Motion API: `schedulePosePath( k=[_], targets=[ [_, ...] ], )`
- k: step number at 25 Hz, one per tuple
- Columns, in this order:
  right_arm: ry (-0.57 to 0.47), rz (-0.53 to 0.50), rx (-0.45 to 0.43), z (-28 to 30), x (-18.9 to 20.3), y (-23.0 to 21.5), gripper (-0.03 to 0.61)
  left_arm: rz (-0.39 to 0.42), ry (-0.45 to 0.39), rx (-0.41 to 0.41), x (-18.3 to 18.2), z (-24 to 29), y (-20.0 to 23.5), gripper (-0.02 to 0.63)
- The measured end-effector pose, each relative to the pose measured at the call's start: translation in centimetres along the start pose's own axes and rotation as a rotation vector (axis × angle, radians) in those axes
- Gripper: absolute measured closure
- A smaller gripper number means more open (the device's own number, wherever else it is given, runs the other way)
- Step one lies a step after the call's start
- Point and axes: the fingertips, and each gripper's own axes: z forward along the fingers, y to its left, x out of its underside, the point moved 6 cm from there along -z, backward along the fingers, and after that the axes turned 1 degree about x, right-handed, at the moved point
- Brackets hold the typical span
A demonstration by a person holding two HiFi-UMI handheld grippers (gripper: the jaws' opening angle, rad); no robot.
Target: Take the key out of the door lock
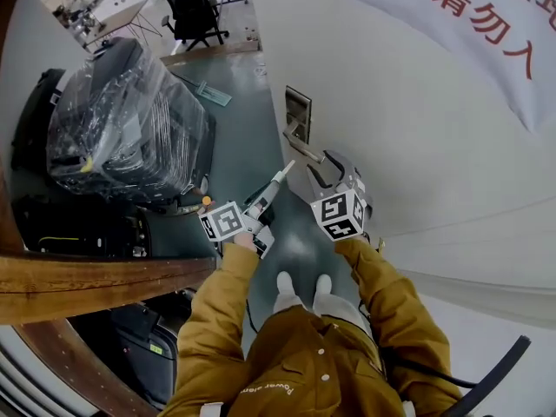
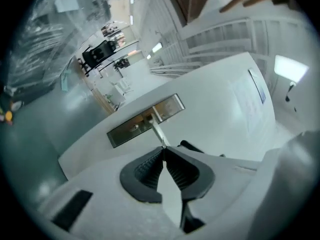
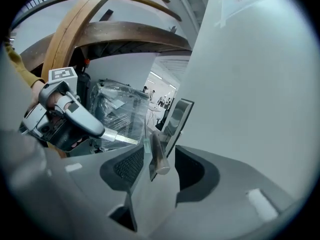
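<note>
A steel lock plate [image 1: 298,109] sits on the white door [image 1: 417,129], with its lever handle [image 1: 302,139] below. My left gripper [image 1: 287,167] reaches up from the lower left, tips just beside the handle. Its jaws [image 2: 163,149] are shut. At their tip in the right gripper view shows a small thin piece [image 3: 145,144], which looks like the key. The plate [image 2: 145,120] lies straight ahead of them. My right gripper [image 3: 160,151] is open around the handle's rounded end [image 3: 159,159], and neither pad presses on it. The keyhole itself is not plain in any view.
A black bulky load wrapped in clear plastic [image 1: 130,120] stands left of the door. A curved wooden rail [image 1: 95,278] runs along the near left. A black office chair [image 1: 193,3] is far back. A white banner with red characters [image 1: 486,24] hangs on the door.
</note>
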Motion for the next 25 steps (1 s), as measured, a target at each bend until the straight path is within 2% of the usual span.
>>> schedulePosePath(
  k=[4, 7, 11, 13, 17, 20, 25],
  targets=[
    [-0.105, 0.042, 0.027, -4.6, -1.7, 0.1, 0.397, 0.295, 0.076, -0.027, 2.2, -1.0, -4.8, 0.591],
    [-0.148, 0.075, 0.010, -8.4, -1.6, 1.1, 0.407, 0.498, 0.077, -0.057, 3.7, -1.9, -8.8, 0.591],
    [-0.180, 0.126, -0.014, -12.5, -1.1, 1.9, 0.511, 0.683, 0.035, -0.112, 5.2, -3.3, -13.0, 0.591],
    [-0.198, 0.124, 0.001, -13.5, -1.1, 2.1, 0.572, 0.749, 0.004, -0.144, 5.5, -3.8, -14.7, 0.591],
    [-0.228, 0.232, 0.013, -13.9, -1.1, 1.9, 0.572, 0.874, -0.047, -0.171, 5.8, -4.6, -17.3, 0.591],
    [-0.242, 0.281, 0.017, -14.3, -1.0, 1.5, 0.574, 0.886, -0.056, -0.188, 6.2, -5.0, -18.0, 0.591],
    [-0.254, 0.301, 0.014, -14.6, -1.0, 1.1, 0.574, 0.876, -0.041, -0.181, 6.7, -5.5, -18.7, 0.591]
  ],
)
